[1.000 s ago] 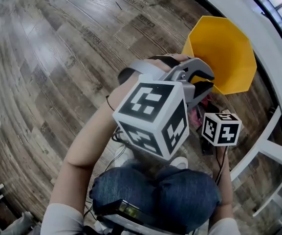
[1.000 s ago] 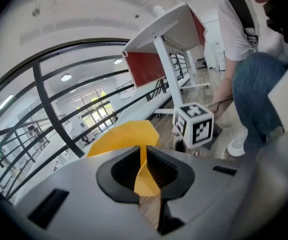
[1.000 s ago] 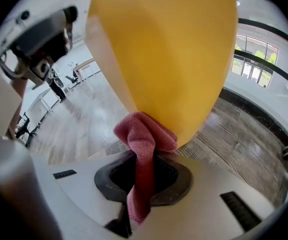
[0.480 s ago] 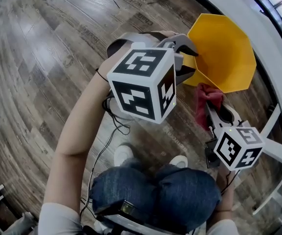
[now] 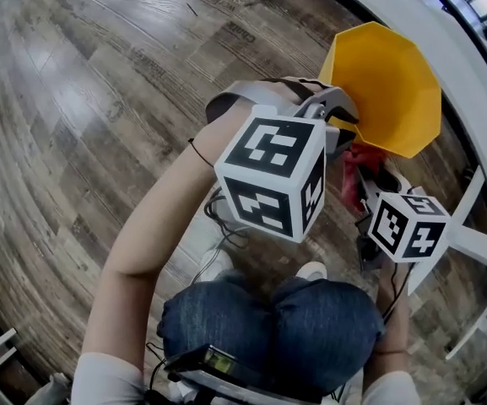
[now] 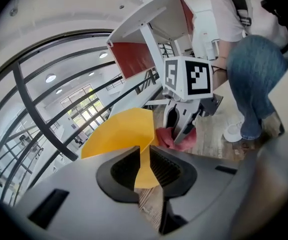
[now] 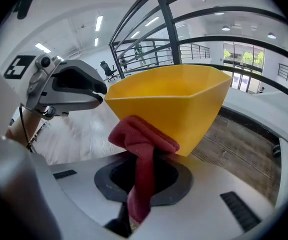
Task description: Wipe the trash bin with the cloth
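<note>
Wood-plank floor fills the head view, where my left tongs hold the near rim of the yellow trash bin. My right tongs hung lower and further right half a second ago. They have now come up beside the bin, bringing the red cloth against its outer wall.

Left gripper view: my tongs are pressed onto the bin's thin wall and steady it. The cloth is bunched just beyond, at the bin's side.

Right gripper view: my tongs pinch the cloth, and its folded top touches the bin's lower outer face.

I judge that the approach is finished. With cloth and bin in contact and the bin braced, a wiping stroke across the outer wall is the step in hand.
</note>
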{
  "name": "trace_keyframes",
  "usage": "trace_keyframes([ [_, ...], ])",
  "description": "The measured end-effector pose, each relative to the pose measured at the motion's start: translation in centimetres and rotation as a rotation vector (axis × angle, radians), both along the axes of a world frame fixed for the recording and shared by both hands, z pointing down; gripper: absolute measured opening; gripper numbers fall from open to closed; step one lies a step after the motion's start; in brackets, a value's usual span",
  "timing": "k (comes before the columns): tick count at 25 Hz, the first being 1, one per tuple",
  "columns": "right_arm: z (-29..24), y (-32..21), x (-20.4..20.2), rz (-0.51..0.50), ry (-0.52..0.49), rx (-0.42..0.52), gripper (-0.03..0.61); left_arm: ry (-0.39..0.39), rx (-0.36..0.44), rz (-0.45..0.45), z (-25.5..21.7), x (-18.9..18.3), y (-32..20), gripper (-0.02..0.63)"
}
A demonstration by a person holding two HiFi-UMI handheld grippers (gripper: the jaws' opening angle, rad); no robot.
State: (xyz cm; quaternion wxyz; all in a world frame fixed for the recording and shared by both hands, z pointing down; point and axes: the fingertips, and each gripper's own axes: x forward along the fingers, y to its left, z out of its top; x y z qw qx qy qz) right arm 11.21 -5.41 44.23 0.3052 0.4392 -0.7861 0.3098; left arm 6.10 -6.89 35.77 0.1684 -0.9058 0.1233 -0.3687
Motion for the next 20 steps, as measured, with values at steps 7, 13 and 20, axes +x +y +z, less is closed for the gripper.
trace_keyframes([
  [7, 3.5, -0.5, 1.1, 0.002, 0.073, -0.052, 0.051, 0.045, -0.017, -0.016, -0.1, 1.5, 0.2, 0.032],
  [13, 7.0, -0.8, 1.6, -0.017, 0.142, -0.095, 0.051, 0.082, -0.028, -0.024, -0.4, 2.3, 0.4, 0.028],
  [20, 10.8, -1.3, 1.8, -0.027, 0.190, -0.131, 0.051, 0.122, -0.033, -0.029, -0.5, 3.3, 0.2, 0.021],
])
